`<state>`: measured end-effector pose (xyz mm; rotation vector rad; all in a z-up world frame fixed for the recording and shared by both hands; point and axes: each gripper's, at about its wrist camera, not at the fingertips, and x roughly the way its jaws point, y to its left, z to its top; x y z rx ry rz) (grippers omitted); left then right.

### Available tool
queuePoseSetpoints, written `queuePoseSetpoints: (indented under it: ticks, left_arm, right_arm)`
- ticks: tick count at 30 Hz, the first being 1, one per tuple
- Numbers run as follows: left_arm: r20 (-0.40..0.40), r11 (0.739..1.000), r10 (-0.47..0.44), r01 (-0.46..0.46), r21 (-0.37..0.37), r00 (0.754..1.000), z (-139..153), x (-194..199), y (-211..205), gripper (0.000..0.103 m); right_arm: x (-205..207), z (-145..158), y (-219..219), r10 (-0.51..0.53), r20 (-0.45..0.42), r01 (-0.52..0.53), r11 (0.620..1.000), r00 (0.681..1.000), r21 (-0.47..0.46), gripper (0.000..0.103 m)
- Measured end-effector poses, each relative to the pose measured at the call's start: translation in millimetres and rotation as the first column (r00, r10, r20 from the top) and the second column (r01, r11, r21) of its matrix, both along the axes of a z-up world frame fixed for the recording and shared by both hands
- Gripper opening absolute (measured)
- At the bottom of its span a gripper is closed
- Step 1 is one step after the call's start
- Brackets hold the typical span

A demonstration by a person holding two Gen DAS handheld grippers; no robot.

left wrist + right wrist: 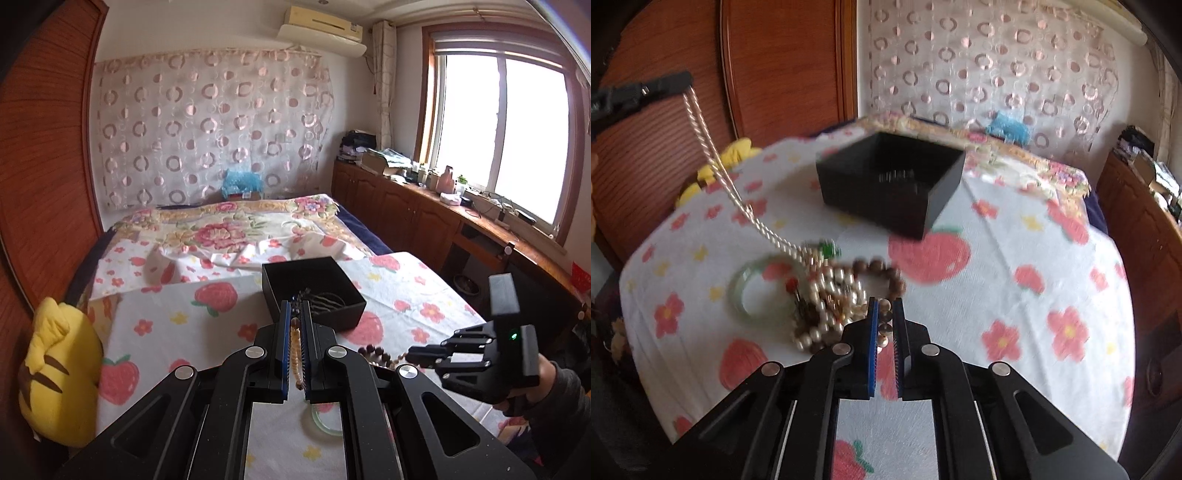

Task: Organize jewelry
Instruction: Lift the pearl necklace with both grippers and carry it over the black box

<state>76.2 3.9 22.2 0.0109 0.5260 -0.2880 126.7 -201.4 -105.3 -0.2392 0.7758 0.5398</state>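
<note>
A black open box [314, 291] [890, 181] sits on the strawberry-print cloth, with thin dark jewelry inside. My left gripper [295, 314] is shut on a pearl necklace [295, 350], held raised; in the right wrist view the strand [713, 155] hangs from the left gripper's fingers [665, 85] down to a jewelry pile [827, 295]. The pile holds a pale green bangle [761, 291], a brown wooden bead bracelet [882, 269] and a green-stone piece [827, 249]. My right gripper [886, 314] is nearly closed at the pile's edge, with beads between its pads.
A yellow plush toy [59, 369] lies at the cloth's left edge. A wooden wardrobe [40, 166] stands to the left. Wooden cabinets [424, 214] with clutter run under the window on the right. A flowered bed [229, 232] lies behind the box.
</note>
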Motion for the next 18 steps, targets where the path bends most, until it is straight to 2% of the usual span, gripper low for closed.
queuePoseSetpoints:
  ticks: [9, 18]
  left_arm:
    - [0.063, 1.0, -0.008, 0.006, 0.026, 0.998, 29, 1, -7, 0.004]
    - [0.11, 0.998, -0.015, 0.008, 0.06, 0.994, 54, 7, -17, 0.004]
  right_arm:
    - [3, 61, 3, 0.006, 0.122, -0.012, 0.999, 0.992, 0.047, 0.008]
    - [12, 107, 7, 0.0, 0.21, -0.014, 0.998, 0.978, 0.067, 0.008]
